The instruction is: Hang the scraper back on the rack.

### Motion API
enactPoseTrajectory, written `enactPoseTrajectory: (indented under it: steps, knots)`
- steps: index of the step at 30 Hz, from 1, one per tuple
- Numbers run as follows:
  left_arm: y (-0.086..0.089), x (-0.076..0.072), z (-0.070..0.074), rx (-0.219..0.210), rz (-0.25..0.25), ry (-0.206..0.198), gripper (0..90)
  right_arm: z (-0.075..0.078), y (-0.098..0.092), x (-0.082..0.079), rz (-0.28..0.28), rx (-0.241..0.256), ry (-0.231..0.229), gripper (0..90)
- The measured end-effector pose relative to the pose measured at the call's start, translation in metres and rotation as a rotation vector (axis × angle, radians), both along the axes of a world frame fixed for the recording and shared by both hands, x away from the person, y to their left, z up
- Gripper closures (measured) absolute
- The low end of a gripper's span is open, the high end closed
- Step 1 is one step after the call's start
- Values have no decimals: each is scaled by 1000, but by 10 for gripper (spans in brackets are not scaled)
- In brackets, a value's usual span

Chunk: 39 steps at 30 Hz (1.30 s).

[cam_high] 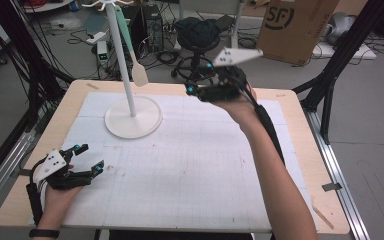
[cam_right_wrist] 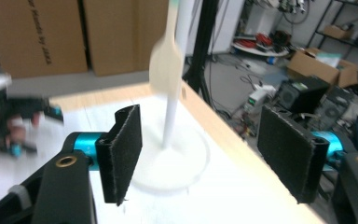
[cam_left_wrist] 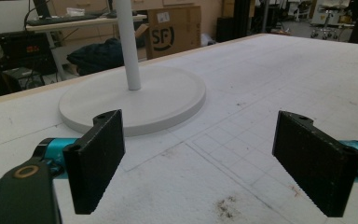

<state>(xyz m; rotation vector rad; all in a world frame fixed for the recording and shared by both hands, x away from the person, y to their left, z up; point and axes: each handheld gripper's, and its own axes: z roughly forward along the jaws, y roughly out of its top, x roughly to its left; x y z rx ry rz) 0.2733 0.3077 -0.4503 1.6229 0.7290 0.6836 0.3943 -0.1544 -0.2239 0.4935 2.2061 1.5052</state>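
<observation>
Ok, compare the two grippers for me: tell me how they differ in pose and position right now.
The left gripper sits low at the table's near left corner, while the right gripper is held raised over the far side. The left gripper is farther from the white stand; the right gripper points towards the stand's pole and the spatula hanging on it. Both are open, and neither holds anything.

You've got two grippers: left gripper (cam_high: pixel 87 159), right gripper (cam_high: pixel 196 81). One white stand (cam_high: pixel 132 116), one spatula (cam_high: pixel 139 74) hanging on it. One cardboard box (cam_high: pixel 295 27) and one stool (cam_high: pixel 197 35) behind the table.
</observation>
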Motion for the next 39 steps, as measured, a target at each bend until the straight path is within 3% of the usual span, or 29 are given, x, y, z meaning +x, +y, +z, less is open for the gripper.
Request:
enactPoseTrajectory:
  steps: [4, 8, 15, 20, 26, 30, 39]
  knots:
    - [1, 0, 0, -1, 4, 4, 173, -38, -32, -20, -17, -5, 20, 278]
    - [1, 0, 0, -5, 6, 5, 171, -76, -65, -43, -59, 40, 44, 244]
    - [1, 0, 0, -5, 6, 6, 170, -128, -112, -74, -137, 102, 75, 213]
    - [1, 0, 0, -8, 6, 6, 170, -158, -135, -94, -181, 150, 85, 197]
    - [1, 0, 0, -10, 7, 6, 170, -187, -150, -106, -224, 167, 114, 179]
    - [1, 0, 0, -10, 9, 7, 170, -202, -156, -111, -238, 166, 104, 175]
    - [1, 0, 0, -3, 7, 4, 170, -223, -167, -112, -291, 175, 135, 172]
